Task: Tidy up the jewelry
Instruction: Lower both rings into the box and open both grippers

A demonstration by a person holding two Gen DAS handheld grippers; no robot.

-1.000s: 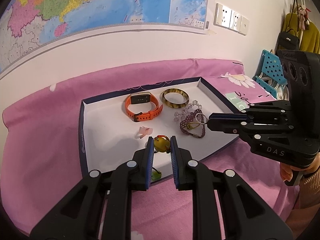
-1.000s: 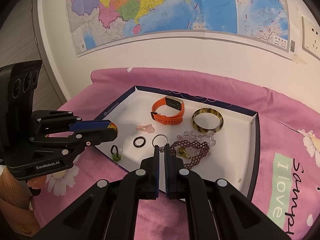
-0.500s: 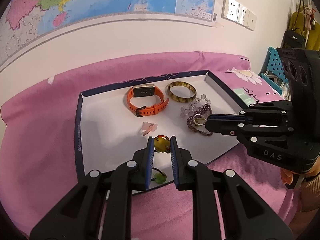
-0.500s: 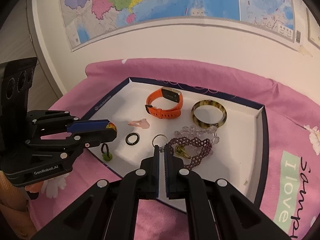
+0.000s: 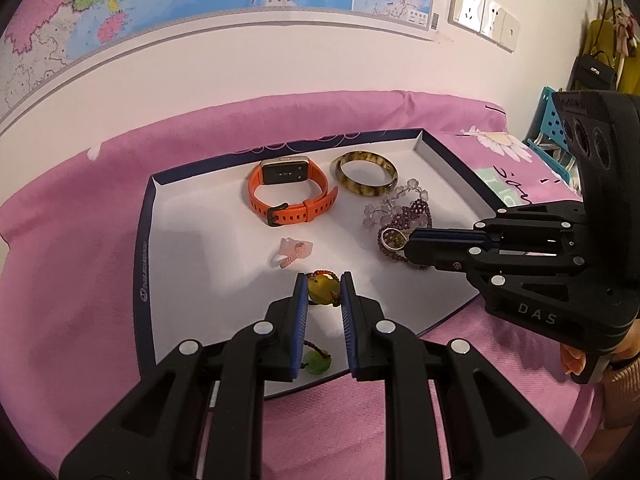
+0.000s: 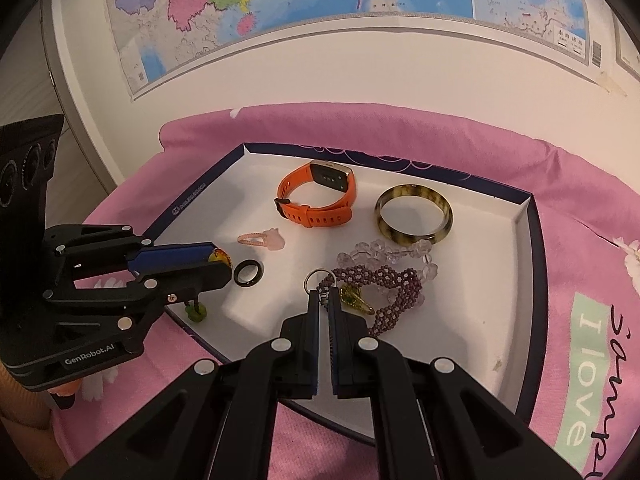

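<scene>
Left gripper (image 5: pixel 324 294) pinching yellow pendant (image 5: pixel 322 291), right gripper (image 6: pixel 323 302) clamping keyring (image 6: pixel 315 279), above tray (image 5: pixel 143 264) edge.

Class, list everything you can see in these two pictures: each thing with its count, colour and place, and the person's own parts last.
Tray: one, white with navy rim, on the pink cloth.
Pink cloth: one, under the tray.
Watch: one, orange, tray's far side.
Bangle: one, mottled brown, beside the watch.
Beaded bracelets: a clear and purple tangle, below the bangle.
Pink hair clip: one, mid tray.
Black ring: one, near the left claw.
Wall map: one, multicoloured, above.
Sockets: white, on the wall.
Left claw: black, shut on a yellow bead charm.
Right claw: black, shut on a metal key ring.
</scene>
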